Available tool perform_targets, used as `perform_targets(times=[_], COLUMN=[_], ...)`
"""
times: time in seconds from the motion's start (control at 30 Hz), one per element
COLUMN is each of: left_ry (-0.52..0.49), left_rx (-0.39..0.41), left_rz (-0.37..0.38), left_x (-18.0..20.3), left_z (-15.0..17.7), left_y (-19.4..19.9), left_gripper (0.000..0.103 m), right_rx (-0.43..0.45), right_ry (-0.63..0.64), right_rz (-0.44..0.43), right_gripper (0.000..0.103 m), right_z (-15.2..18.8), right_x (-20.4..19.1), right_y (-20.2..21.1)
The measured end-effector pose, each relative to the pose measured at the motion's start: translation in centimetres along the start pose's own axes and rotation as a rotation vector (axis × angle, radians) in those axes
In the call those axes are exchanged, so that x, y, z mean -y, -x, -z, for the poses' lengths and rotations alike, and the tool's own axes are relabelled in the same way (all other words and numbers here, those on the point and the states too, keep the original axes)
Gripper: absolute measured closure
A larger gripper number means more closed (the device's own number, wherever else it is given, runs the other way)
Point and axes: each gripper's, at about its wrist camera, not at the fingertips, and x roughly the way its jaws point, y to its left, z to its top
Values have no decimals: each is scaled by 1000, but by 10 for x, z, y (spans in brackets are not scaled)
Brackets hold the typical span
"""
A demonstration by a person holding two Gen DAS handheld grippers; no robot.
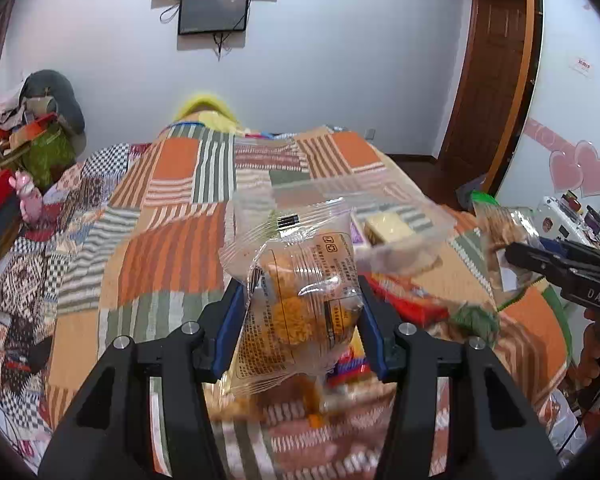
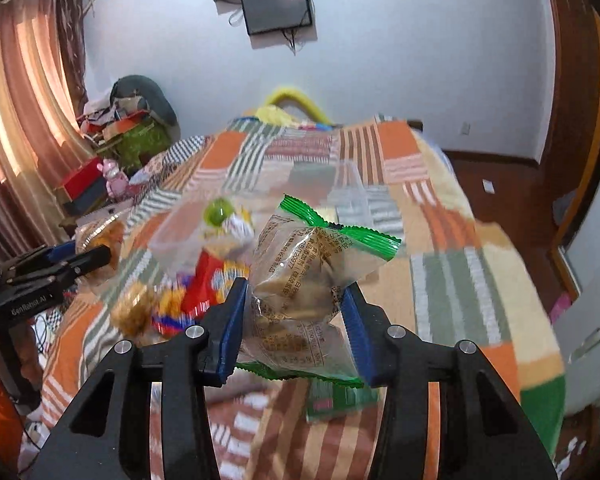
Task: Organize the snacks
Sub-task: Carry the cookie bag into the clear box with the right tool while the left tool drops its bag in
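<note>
Snacks hang above the bed (image 1: 172, 208): our left tool (image 1: 302, 312) pinches an orange-filled packet (image 1: 300, 300), our right tool (image 2: 294, 320) a green-edged packet (image 2: 316, 276), both raised, likely bound for the clear container (image 1: 404, 200).

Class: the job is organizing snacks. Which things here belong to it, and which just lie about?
Part of the job:
left gripper, shut on orange snack packet
right gripper, shut on green-edged snack packet
clear plastic container
red snack packet

Lying about:
patchwork blanket
wall screen
pink toy
</note>
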Motion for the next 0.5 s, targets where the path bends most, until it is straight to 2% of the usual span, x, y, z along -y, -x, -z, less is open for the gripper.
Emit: perform_targets(times=[0.23, 0.5], left_ry=[3, 29], left_rx=[7, -30], left_rz=[13, 6], left_x=[4, -2], left_z=[-24, -41], left_y=[-23, -67], left_gripper=[51, 51], right_rx=[59, 45], right_ry=[28, 52], right_rz=[-16, -40], right_gripper=[60, 60], right_z=[-34, -58], right_x=[-7, -17], right_y=[-16, -53])
